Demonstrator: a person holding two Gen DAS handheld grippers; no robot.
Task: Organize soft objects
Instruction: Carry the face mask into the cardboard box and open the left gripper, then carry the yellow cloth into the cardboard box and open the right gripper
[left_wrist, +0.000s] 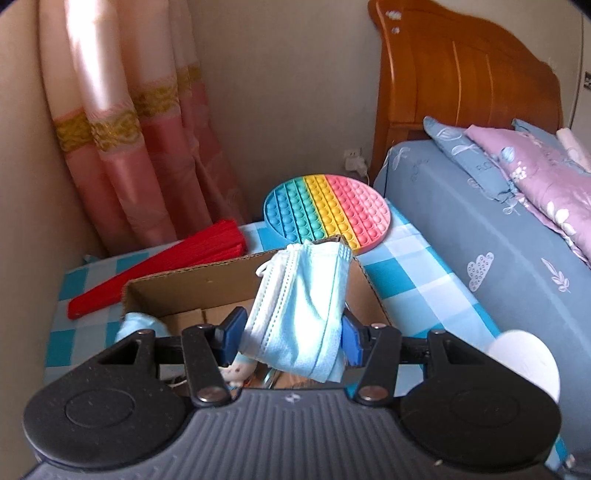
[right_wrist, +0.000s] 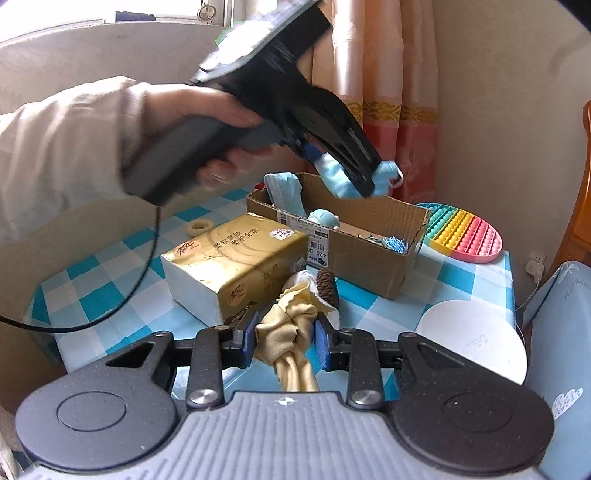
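Observation:
My left gripper (left_wrist: 291, 334) is shut on a light blue face mask (left_wrist: 303, 306) and holds it above the open cardboard box (left_wrist: 207, 286). In the right wrist view the same gripper (right_wrist: 360, 184) hangs over the box (right_wrist: 369, 254) with the mask (right_wrist: 340, 177) in it. Another blue mask (right_wrist: 286, 188) drapes over the box's far corner. My right gripper (right_wrist: 284, 341) is shut on a yellow knotted cloth (right_wrist: 295, 332) just above the checked tablecloth (right_wrist: 110, 273). Small soft toys lie inside the box.
A gold tissue pack (right_wrist: 236, 266) lies left of the box. A pine cone (right_wrist: 327, 286), a hair tie (right_wrist: 199, 226), a rainbow pop-it disc (left_wrist: 327, 212), a red fan (left_wrist: 166, 266) and a white round object (right_wrist: 476, 339) lie on the table. A bed (left_wrist: 498, 236) stands to the right.

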